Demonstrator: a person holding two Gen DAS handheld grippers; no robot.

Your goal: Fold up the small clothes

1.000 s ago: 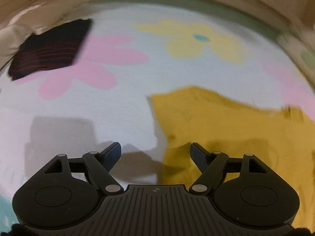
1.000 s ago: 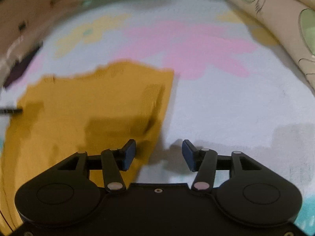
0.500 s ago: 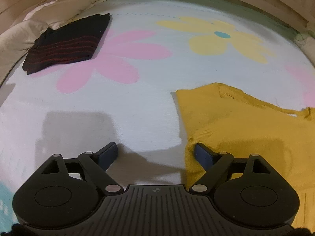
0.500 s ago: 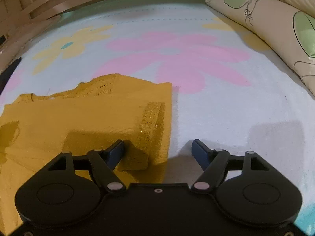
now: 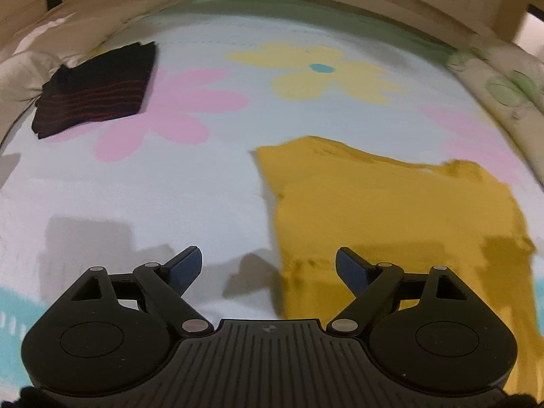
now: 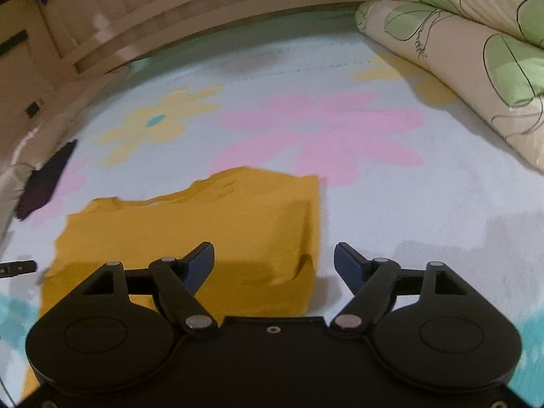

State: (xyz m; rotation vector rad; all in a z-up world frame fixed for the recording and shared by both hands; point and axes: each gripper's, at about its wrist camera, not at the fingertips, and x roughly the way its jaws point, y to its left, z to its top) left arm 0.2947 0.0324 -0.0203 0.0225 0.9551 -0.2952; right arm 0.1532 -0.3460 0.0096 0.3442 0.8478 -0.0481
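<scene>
Yellow top [image 5: 391, 210]: lying flat on the flowered bed sheet [image 5: 190, 187], between our two grippers, both sleeves looking already turned in.
Left gripper [image 5: 268, 267]: we are hovering low over the top's left edge, fingers spread wide and gripping nothing.
Right gripper [image 6: 273, 261]: we are hovering over the top's right edge beside the folded-in sleeve [image 6: 292, 234], fingers equally wide and empty.
Handling: we are judging it light, soft and limp; it will sag and crease, so pinching both near hem corners together looks best.
Direction: neckline pointing away from us, hem toward us; long axis running near to far.
Dark striped garment [image 5: 98, 91]: sitting folded, well apart at far left.
</scene>
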